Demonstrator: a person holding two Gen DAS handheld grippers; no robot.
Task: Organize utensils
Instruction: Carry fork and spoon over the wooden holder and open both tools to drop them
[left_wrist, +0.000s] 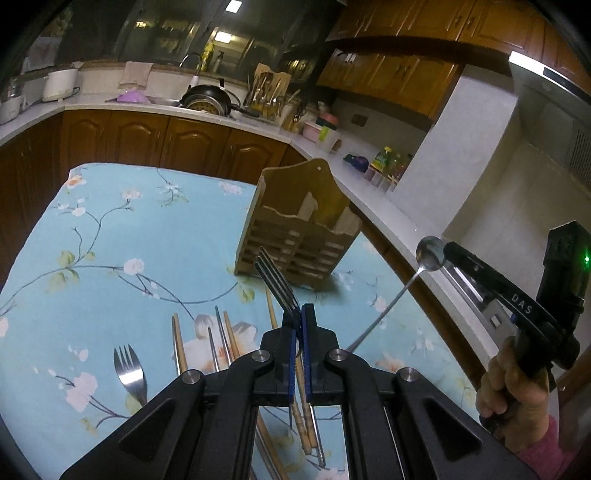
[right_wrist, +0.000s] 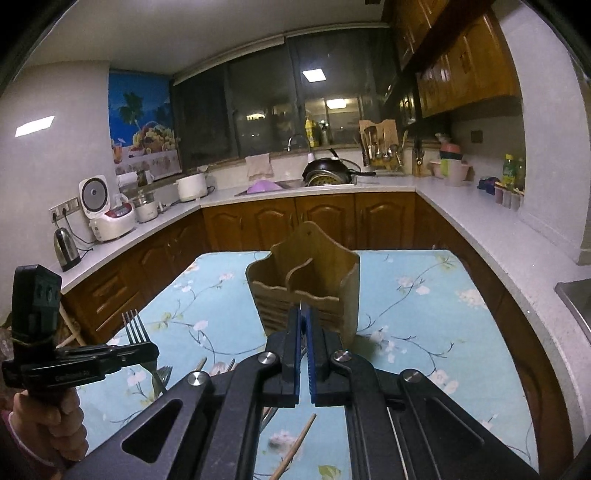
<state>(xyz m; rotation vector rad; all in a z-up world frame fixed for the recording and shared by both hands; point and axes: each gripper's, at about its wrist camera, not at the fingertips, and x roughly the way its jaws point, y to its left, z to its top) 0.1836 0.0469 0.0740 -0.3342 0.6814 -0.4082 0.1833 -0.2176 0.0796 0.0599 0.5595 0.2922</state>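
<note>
A wooden utensil holder (left_wrist: 301, 229) with two compartments stands on the blue floral table; it also shows in the right wrist view (right_wrist: 308, 288). My left gripper (left_wrist: 300, 314) is shut on a metal fork (left_wrist: 275, 278), tines up, held above the table in front of the holder. My right gripper (right_wrist: 303, 317) is shut on a metal spoon (left_wrist: 430, 253), bowl up, held to the right of the holder; in its own view only a sliver of the spoon shows. A second fork (left_wrist: 129, 373) and several chopsticks (left_wrist: 229, 339) lie on the table below.
The table (left_wrist: 110, 240) has its edges near wooden cabinets (left_wrist: 155, 140). A white counter (right_wrist: 491, 236) runs along the right with bottles and cups. The sink with a black pan (right_wrist: 328, 171) is at the back.
</note>
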